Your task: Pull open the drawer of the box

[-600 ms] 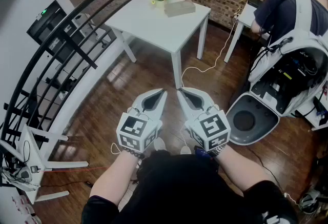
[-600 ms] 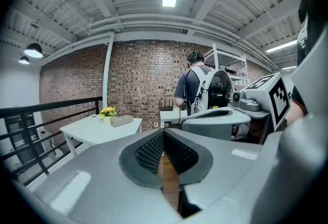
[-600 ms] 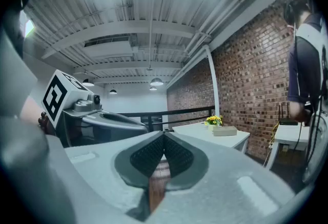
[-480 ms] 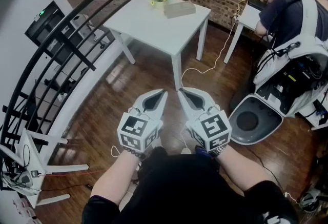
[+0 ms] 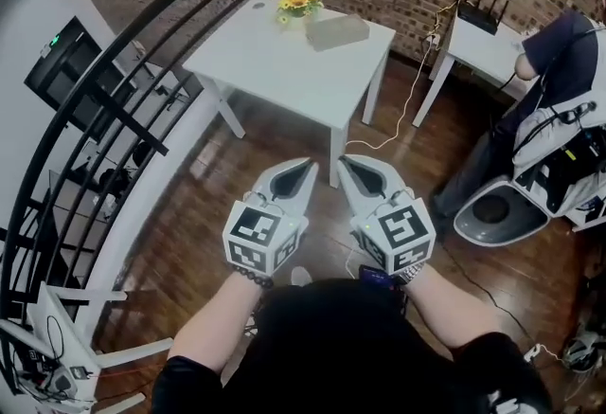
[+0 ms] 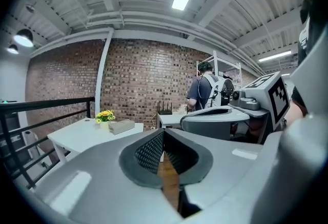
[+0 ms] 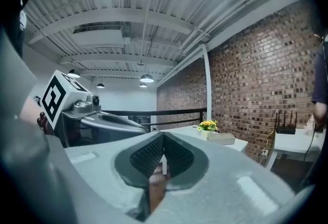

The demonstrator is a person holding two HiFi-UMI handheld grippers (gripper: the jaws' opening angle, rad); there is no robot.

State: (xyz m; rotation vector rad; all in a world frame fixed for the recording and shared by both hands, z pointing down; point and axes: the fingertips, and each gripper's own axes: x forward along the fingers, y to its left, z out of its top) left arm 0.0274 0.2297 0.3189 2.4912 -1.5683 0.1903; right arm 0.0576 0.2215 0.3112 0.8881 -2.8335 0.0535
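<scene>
Head view. Items in order of bearing on the task.

- Left gripper (image 5: 307, 164): jaws pressed together, nothing between them. It is held low before the person's body, over the floor, well apart from the table (image 5: 275, 71).
- Right gripper (image 5: 344, 162): jaws likewise closed on nothing, just beside the left one.
- Box (image 5: 336, 31): a flat grey block on the far part of the table, lying a little askew. Its drawer cannot be made out from here, nor which face carries it.
- Flowers (image 5: 298, 2): a small yellow bunch in a pot, just beside the box.
- Cable (image 5: 405, 104): white, trailing across the floor by the table's near right leg.

Hazards, as judged:
- The box looks light and unfixed, so a pull on the drawer with one gripper may drag the whole box. The other gripper likely has to brace it.
- The flowers stand close enough to be tipped by a reaching gripper or a sliding box.
- The box sits far back, so a long reach could give a poor grip that slips off the pull.
- The cable lies near the approach path and could snag a foot.
</scene>
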